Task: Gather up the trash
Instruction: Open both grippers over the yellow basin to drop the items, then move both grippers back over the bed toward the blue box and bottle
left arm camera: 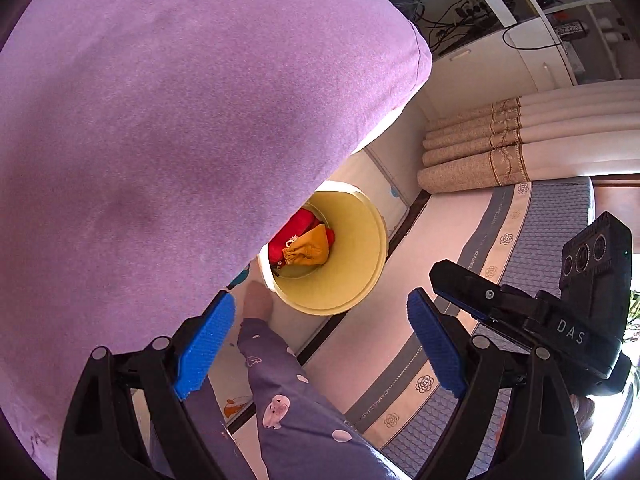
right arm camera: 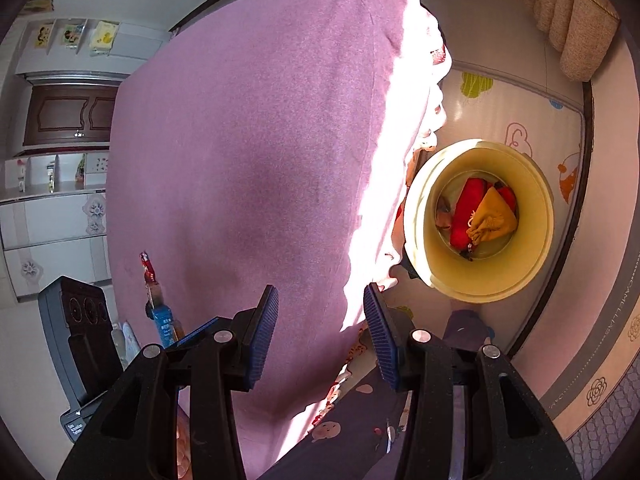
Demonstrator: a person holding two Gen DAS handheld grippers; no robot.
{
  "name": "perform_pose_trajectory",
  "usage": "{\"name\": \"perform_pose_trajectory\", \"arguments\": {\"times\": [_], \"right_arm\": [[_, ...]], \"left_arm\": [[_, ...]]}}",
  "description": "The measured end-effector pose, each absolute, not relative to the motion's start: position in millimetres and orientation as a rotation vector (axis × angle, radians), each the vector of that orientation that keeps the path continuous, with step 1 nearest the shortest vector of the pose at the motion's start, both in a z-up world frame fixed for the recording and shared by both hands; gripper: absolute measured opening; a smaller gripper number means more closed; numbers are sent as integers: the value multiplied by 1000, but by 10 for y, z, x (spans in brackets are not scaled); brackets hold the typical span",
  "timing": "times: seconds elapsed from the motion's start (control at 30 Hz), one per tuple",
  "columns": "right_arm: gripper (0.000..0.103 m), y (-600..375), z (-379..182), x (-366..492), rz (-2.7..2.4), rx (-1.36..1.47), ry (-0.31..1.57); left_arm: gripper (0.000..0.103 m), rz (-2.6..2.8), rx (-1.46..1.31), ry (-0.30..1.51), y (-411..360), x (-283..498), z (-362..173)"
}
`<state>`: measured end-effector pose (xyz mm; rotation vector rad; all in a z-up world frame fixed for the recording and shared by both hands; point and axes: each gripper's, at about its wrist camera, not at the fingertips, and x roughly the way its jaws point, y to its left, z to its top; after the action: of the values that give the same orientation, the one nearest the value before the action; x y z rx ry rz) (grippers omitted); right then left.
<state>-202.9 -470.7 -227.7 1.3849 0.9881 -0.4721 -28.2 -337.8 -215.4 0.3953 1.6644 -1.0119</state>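
- Pink-purple cloth covers the tabletop [right arm camera: 248,152], which fills the left and middle of both views; the yellow bin [right arm camera: 536,240] stands on the patterned floor mat [right arm camera: 520,92] just beside its sunlit edge, probably so that rubbish can go straight over the edge into it.
- At the far left of the right wrist view, a small blue packet with a red twisted top [right arm camera: 158,308] stands on the cloth near its left edge. It looks like the next bit of trash, though it is too small to say what it is.
- The left hand-held gripper [left arm camera: 320,344] has its blue pads wide apart with nothing between them. Only a trouser leg and a bare foot show below, and the bin's mouth lies a little ahead and between the pads, partly hidden by the cloth.
- The right hand-held gripper [right arm camera: 320,344] has its pads at a middling gap. They frame the sunlit edge of the cloth, but I see no pinch on it and nothing carried, so I judge it empty.
- From the right hand-held gripper the blue packet lies near, to the left of its left pad; the bin lies ahead and to the right, apart from the pads.
- Inside the bin, a red crumpled piece [right arm camera: 466,216] and an orange pouch [right arm camera: 496,216] already rest on the bottom, so some collecting appears done.
- At the right, a floral-bordered mattress [left arm camera: 560,216] and rolled beige curtains [left arm camera: 472,148] edge the floor.
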Motion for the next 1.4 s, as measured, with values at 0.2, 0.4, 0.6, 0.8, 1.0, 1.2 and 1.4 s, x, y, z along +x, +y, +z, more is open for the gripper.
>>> {"name": "perform_pose_trajectory", "arguments": {"times": [0.2, 0.4, 0.6, 0.8, 1.0, 1.2, 1.4], "right_arm": [[45, -4334, -2179, -1393, -394, 1314, 1047], [45, -3836, -2099, -679, -297, 1231, 1110], [45, -3234, -2079, 13, -205, 1163, 1162], [45, -2682, -2065, 616, -121, 1115, 1205], [45, -2317, -1948, 1028, -27, 1048, 1241], [45, -2111, -1862, 1274, 75, 969, 1276], [45, -1988, -1830, 1386, 135, 902, 1306]], "left_arm": [[87, -950, 307, 1633, -2802, 251, -2059], [87, -869, 235, 1612, -2104, 732, -2023], [87, -778, 153, 1601, -1357, 1197, -2043], [87, -685, 103, 1592, -663, 1627, -2075], [87, -590, 54, 1564, -146, 1939, -2006], [88, -505, -33, 1524, 158, 2074, -1928], [88, -433, -95, 1499, 373, 2114, -1919]]}}
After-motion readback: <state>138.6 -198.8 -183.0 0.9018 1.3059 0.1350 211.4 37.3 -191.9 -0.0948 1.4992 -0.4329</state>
